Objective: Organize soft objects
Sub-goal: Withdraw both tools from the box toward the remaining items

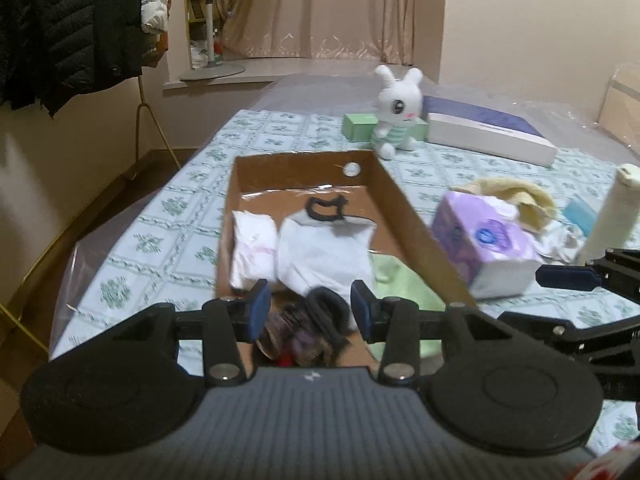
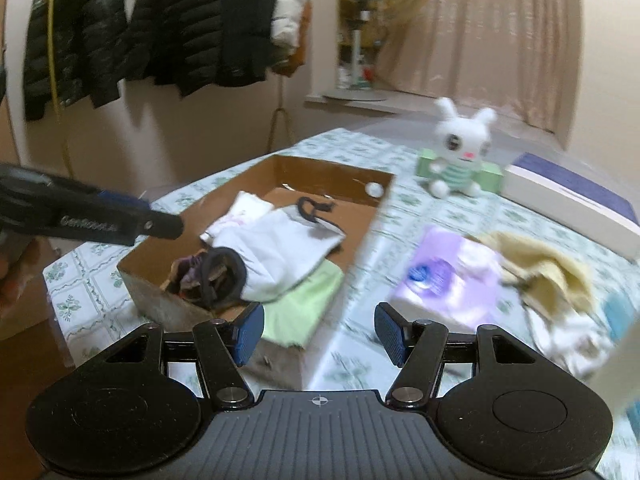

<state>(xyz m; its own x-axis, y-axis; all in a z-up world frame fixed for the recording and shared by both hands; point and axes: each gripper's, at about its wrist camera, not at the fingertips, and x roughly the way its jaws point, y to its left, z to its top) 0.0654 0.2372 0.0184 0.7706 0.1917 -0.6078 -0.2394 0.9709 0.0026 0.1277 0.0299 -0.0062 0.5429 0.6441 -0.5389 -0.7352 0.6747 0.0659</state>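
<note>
Cardboard walls of a shallow brown box [image 1: 404,200] frame most of the soft things: a white cloth bag [image 1: 324,252] with a black cord [image 1: 324,208] lies in the middle, a small white packet [image 1: 254,248] sits just beside it on the left, a pale green cloth [image 1: 400,280] spreads under its right edge, and a dark bundle of fabric [image 1: 316,320] sits at the near end. The box rests on a bed covered with a green-patterned sheet [image 1: 160,240]. The left gripper [image 1: 308,308] hangs over the near end of the box, its blue pads apart with nothing pressed between them. The right gripper [image 2: 320,332] is over the box's near right corner, jaws wide apart and empty. To the right of the box, outside it, a purple tissue pack [image 1: 484,240] lies on the sheet, touching a yellow towel [image 1: 516,196] heaped behind it. A white plush rabbit [image 1: 396,112] sits upright at the far end, in front of a green carton [image 1: 360,126]
</note>
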